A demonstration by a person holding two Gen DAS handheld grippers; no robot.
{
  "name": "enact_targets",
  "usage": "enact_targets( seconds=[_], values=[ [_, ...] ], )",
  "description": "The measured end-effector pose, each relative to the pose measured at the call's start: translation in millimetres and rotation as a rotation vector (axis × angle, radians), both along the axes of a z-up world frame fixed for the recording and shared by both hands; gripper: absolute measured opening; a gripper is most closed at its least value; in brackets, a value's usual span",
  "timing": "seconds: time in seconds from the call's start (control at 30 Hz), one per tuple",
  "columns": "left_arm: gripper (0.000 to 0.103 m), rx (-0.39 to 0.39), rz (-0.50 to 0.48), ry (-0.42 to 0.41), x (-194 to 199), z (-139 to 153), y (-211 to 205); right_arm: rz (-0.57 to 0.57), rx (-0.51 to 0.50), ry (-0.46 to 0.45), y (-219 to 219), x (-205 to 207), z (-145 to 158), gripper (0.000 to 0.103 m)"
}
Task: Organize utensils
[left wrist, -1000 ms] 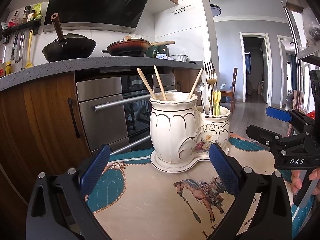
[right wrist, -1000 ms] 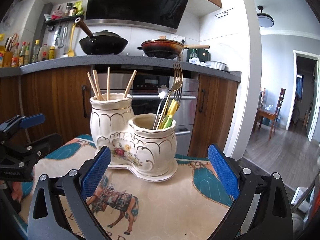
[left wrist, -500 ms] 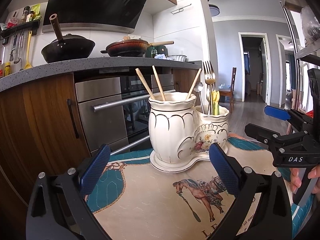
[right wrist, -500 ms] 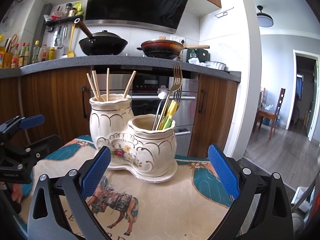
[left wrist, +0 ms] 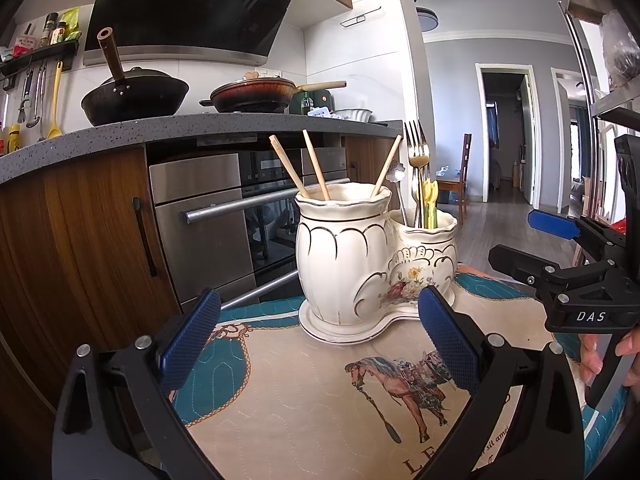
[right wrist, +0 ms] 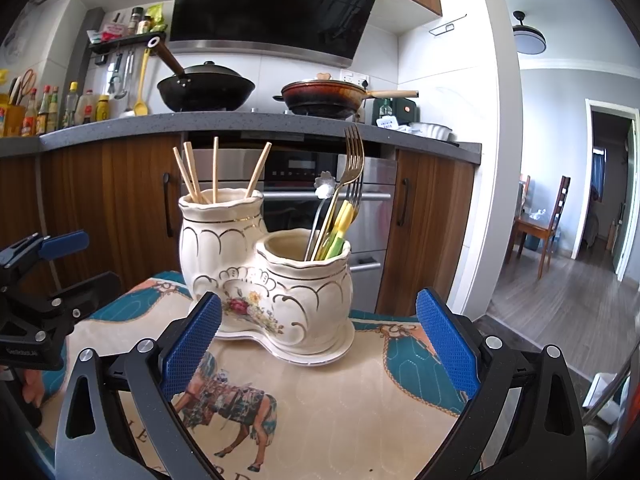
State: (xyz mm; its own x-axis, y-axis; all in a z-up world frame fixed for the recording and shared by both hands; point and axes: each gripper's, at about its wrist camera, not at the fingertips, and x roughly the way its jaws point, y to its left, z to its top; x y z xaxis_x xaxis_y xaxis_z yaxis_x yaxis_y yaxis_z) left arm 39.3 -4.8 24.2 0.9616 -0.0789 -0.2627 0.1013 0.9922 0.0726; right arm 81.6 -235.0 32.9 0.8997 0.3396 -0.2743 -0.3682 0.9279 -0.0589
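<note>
Little has moved since the earlier frames: left gripper (left wrist: 318, 338) and right gripper (right wrist: 318, 338) hover released and empty just near of the twin-cup ceramic holder (right wrist: 266, 280) on the horse-print mat (right wrist: 320, 400), chopsticks (right wrist: 214, 172) and forks (right wrist: 350, 172) already sorted, evidently finished.

A horse-printed cloth (left wrist: 320, 412) is spread directly beneath the claws. Ahead of them, a black wok (right wrist: 206, 90) and a brown pan (right wrist: 324, 98) are set on the grey counter (right wrist: 260, 122). An oven (left wrist: 224, 216) is seen below it. Farther right, a wooden chair (right wrist: 540, 224) is placed.
</note>
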Motion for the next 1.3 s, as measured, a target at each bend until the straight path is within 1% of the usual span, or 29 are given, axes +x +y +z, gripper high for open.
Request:
enact_targets(
  seconds=[0.73, 0.9, 1.3],
  values=[
    [0.098, -0.004, 0.016, 0.015, 2.6, -2.0, 1.4, 0.004, -0.006, 0.004, 3.0, 0.3, -1.1, 0.097],
    [0.098, -0.015, 0.012, 0.022, 3.2, -1.7, 3.0, 0.004, -0.006, 0.003, 2.9, 0.2, -1.2, 0.097],
    [0.098, -0.001, -0.011, 0.016, 2.3, -1.0, 0.3, 0.005, -0.007, 0.003, 3.1, -0.1, -1.3, 0.097]
  ],
)
